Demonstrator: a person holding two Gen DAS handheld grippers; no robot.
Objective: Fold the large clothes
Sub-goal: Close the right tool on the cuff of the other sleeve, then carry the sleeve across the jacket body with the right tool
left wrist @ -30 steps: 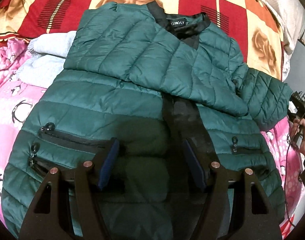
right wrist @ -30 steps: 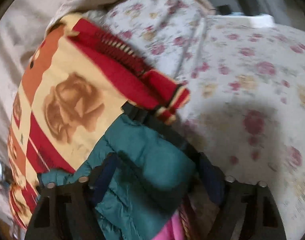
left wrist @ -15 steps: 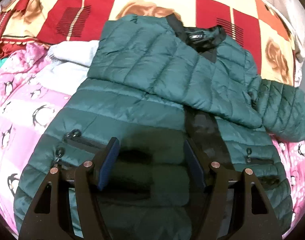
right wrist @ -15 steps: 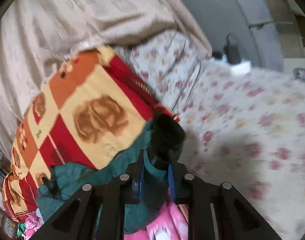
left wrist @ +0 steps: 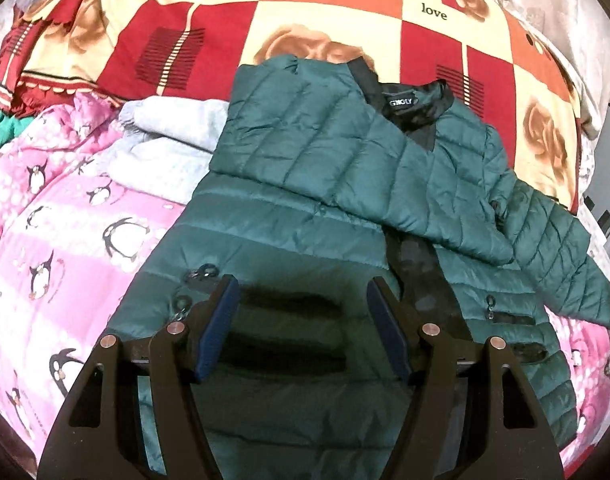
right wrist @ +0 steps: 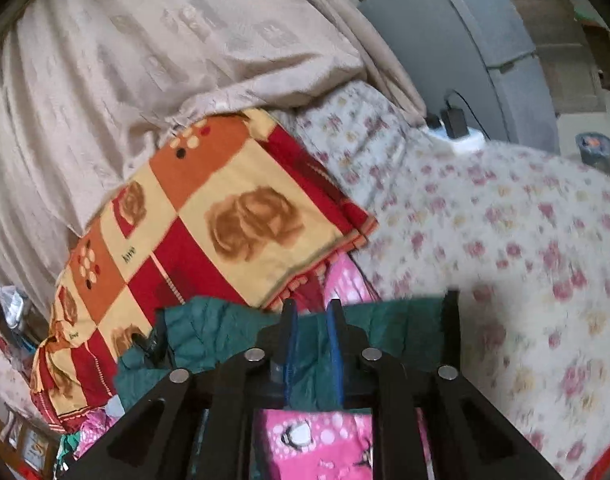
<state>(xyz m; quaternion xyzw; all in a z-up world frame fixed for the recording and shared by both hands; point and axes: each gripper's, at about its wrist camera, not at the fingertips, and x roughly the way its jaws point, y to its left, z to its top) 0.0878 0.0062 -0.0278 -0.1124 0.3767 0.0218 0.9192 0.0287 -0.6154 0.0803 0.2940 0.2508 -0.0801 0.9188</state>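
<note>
Green quilted jacket spread front-up on the pink penguin blanket, collar toward the red-and-cream rose quilt. One sleeve folded across the chest, running from the shoulder beside the collar down to the far side of the zip line. Other sleeve angled out and away from the jacket body, cuff resting on the blanket. Pale grey knit garment tucked against the jacket's shoulder, partly under it. Zip pockets low on each front panel, near the hem.

Left gripper above the lower front of the jacket, jaws spread wide, nothing between the pads, only jacket fabric beneath.

Right gripper by the jacket's outstretched sleeve, jaws opening with a narrow gap. Green fabric seen through the gap, behind the blue pads; pressed on or not, cannot tell. Floral sheet beyond the sleeve, beige curtain behind the quilt.
</note>
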